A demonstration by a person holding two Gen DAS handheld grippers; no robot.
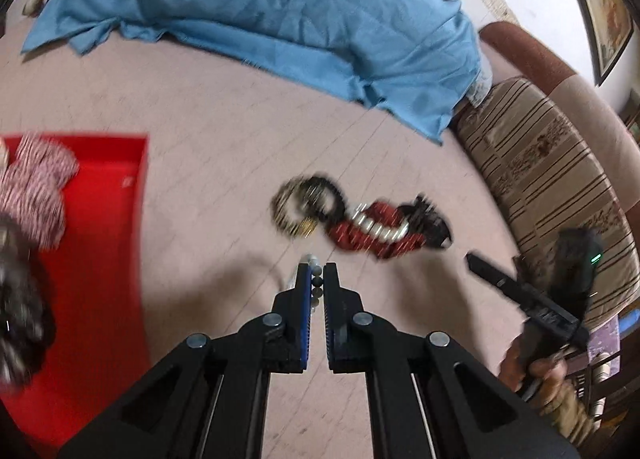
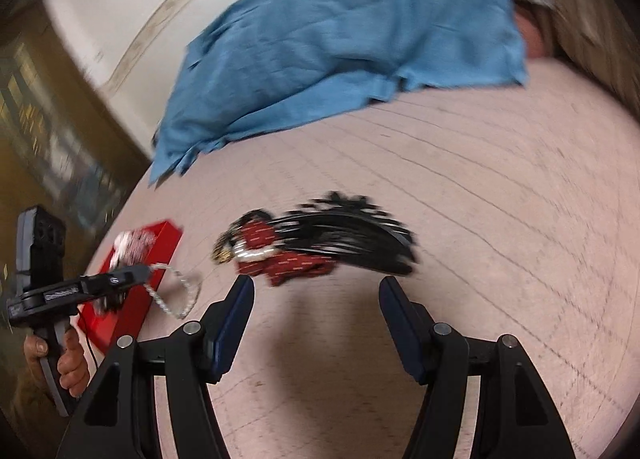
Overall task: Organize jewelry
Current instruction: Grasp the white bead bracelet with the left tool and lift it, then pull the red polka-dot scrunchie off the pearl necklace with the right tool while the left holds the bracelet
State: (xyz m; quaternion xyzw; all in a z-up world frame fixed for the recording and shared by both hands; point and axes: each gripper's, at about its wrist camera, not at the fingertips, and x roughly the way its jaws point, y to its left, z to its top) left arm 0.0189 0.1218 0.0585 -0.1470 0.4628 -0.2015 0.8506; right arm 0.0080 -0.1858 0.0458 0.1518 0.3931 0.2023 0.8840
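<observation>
- The left gripper [image 1: 316, 273] is clenched on a silver bead chain [image 2: 178, 293]; the small beads show between its pads, and the rest of the chain hangs in a loop below the tips.
- This loop hangs just beside the near edge of the red tray [image 1: 108, 259], which lies at the left side of the pink bed surface [image 1: 208, 147].
- In the tray there is already striped red and white jewelry [image 1: 36, 187] (very blurred).
- The right gripper [image 2: 316, 287] is released, its jaws wide apart with nothing between them, above the bed.
- Just beyond its tips lies the pile of jewelry [image 2: 312, 247]: red beads, black strands and a gold ring piece, near the middle of the bed.
- A blue cloth [image 1: 260, 3] covers the far edge.
</observation>
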